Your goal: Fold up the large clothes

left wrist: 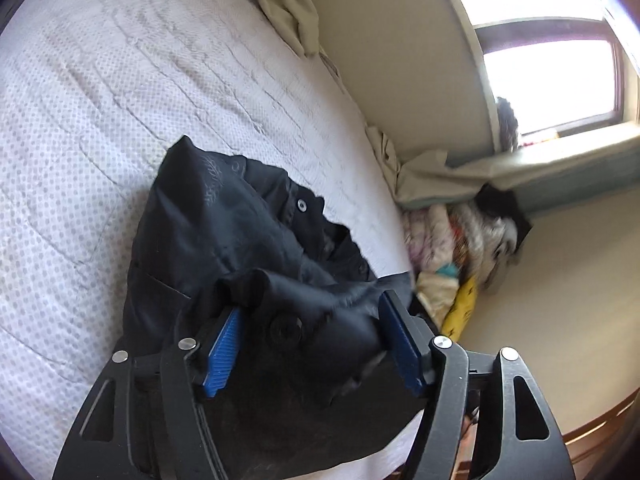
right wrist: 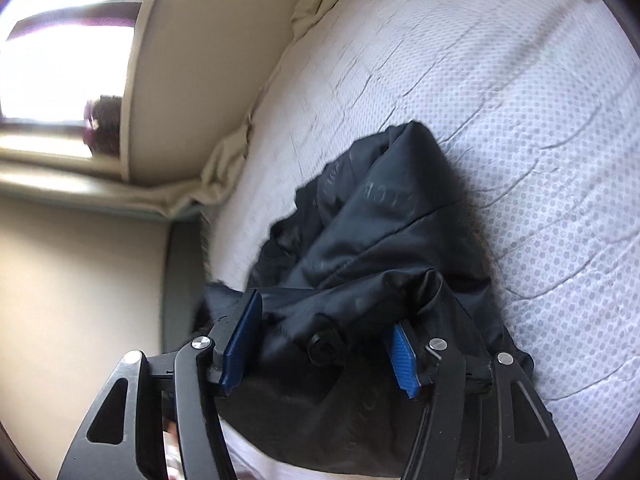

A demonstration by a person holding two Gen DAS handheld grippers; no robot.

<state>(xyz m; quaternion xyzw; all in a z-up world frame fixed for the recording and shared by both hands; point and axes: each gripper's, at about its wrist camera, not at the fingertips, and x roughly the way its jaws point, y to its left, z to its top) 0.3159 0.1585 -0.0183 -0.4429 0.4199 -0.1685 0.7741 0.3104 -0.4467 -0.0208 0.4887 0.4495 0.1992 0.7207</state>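
Observation:
A black jacket (left wrist: 224,220) with snap buttons lies bunched on a white dotted bedspread (left wrist: 100,100). My left gripper (left wrist: 310,316) is open, its blue pads wide apart, with a fold of the jacket bulging between them. The jacket (right wrist: 392,216) also shows in the right wrist view on the bedspread (right wrist: 520,120). My right gripper (right wrist: 326,320) is open too, its blue pads either side of a bunched fold of the same jacket. Both grippers sit at the jacket's near edge, close to the edge of the bed.
A cream sheet (left wrist: 288,4) is crumpled along the wall at the bed's far side. A pile of colourful clothes (left wrist: 460,248) sits in the corner under a window (left wrist: 548,84). The wall (right wrist: 80,280) runs beside the bed.

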